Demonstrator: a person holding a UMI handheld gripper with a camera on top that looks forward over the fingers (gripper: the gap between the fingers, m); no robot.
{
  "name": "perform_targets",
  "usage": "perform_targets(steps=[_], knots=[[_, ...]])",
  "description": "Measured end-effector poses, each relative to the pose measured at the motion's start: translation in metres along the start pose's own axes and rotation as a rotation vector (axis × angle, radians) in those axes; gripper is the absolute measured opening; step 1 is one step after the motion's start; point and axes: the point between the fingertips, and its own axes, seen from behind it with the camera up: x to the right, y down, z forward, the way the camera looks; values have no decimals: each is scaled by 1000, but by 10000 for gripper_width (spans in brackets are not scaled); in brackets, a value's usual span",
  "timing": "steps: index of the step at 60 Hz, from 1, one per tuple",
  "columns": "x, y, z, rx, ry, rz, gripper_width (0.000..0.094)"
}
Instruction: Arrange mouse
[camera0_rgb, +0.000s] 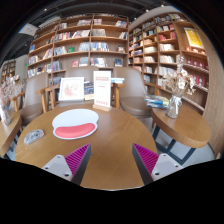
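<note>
A grey mouse (34, 136) lies on the round wooden table (115, 135), to the left of a pink and white oval mouse mat (75, 123). Both sit well beyond my fingers, left of centre. My gripper (112, 160) hovers over the table's near part, open wide, with bare wood between its magenta pads (77, 159) and nothing held.
Two upright signs (102, 89) and a display card (71, 89) stand at the table's far edge. Bookshelves (90, 45) line the back wall. A second wooden table (185, 120) with small items is on the right, and a chair (8, 128) is at the left.
</note>
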Motion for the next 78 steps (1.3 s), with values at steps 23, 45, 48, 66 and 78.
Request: perform_targets(steps=[23,45,48,66,78], knots=[[-176,26,-34,-22,-165,-88,859],[-300,54,-47,-68,-302,-117,857],[-308,56,-47,-73,-310,-113,854],[-336,44,-25,-75,-310,-111,847],[-356,38,-12,-109,-299,-94,847]])
